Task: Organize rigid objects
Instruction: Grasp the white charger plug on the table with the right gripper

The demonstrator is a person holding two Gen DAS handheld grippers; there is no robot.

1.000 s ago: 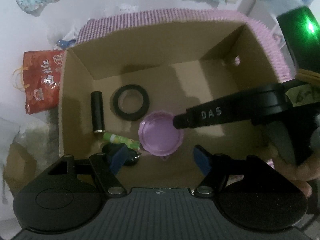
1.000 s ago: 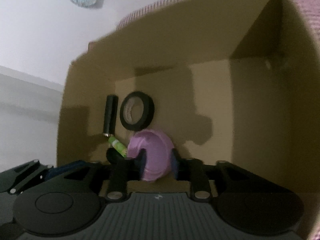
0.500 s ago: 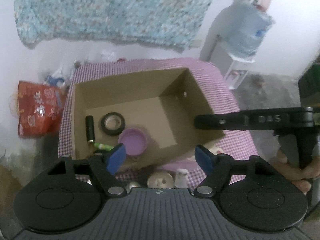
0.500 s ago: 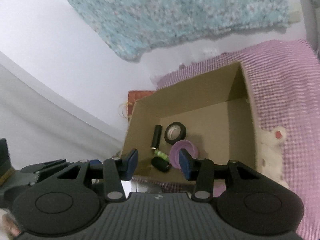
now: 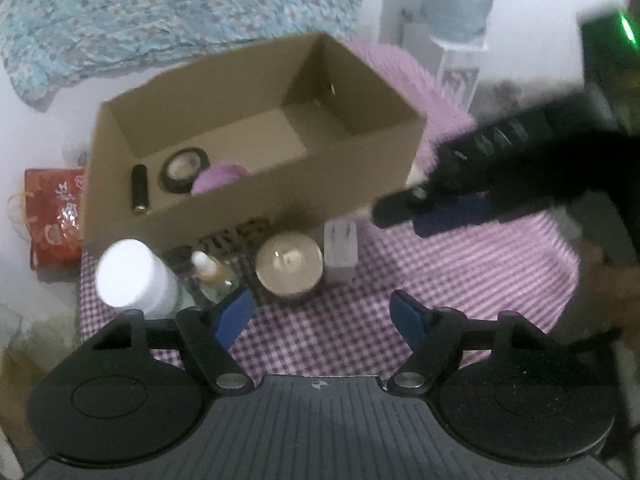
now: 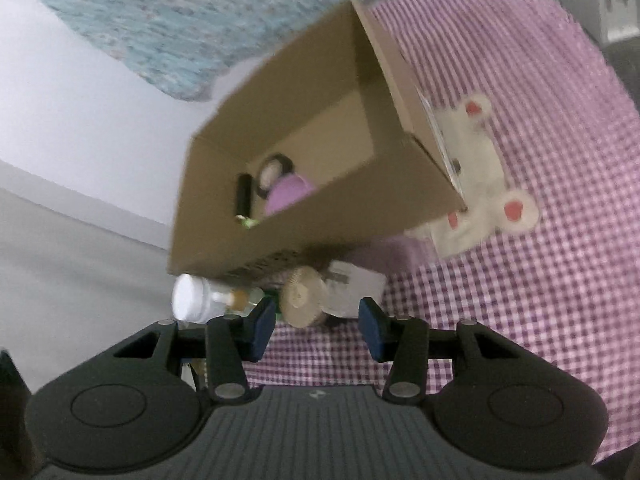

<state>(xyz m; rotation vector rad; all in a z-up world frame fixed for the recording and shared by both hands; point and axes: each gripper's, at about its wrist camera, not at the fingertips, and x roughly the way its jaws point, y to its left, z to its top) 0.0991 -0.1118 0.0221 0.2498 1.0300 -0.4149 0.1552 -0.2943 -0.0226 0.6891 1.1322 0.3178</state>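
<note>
The cardboard box (image 5: 256, 184) stands on the bench (image 5: 440, 280); inside lie a tape roll (image 5: 185, 169), a lid (image 5: 218, 176) and a battery (image 5: 140, 190). Before the box stand a bottle (image 5: 132, 276) and a charger (image 5: 341, 250).

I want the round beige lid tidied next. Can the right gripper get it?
Probably yes. The right gripper is open and empty, the round beige lid lies just ahead beside the cardboard box, nothing between.

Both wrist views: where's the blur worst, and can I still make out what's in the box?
Left wrist view: the right tongs smear darkly; the cardboard box stays fairly sharp, tape roll readable. Right wrist view: the whole box and plush toy are motion-blurred, contents only blobs.
</note>
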